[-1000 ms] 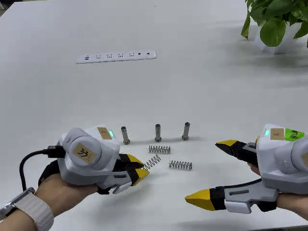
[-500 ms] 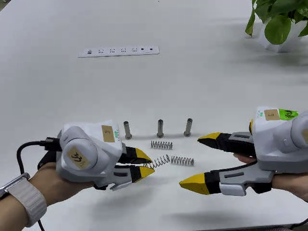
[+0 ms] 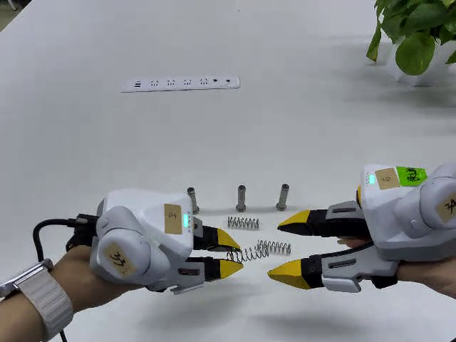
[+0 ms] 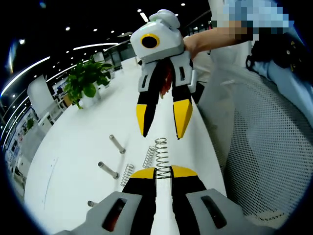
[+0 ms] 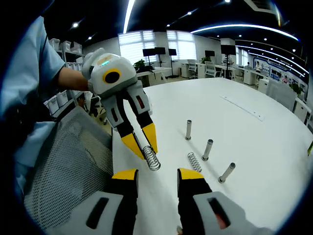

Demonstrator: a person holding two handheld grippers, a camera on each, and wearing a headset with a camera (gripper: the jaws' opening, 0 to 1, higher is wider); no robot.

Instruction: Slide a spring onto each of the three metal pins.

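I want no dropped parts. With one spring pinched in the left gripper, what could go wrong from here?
The left gripper pinches the spring by one end only, so it might flick free. The open right gripper is near the three upright pins; a careless swing could topple one.

Opposed gripper views, spring [image 4: 161, 156] between.

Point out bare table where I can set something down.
Free: the wide stretch between the power strip and the three pins, and left of the potted plant. Crowded: in front of the pins, where the springs, left gripper and right gripper meet.
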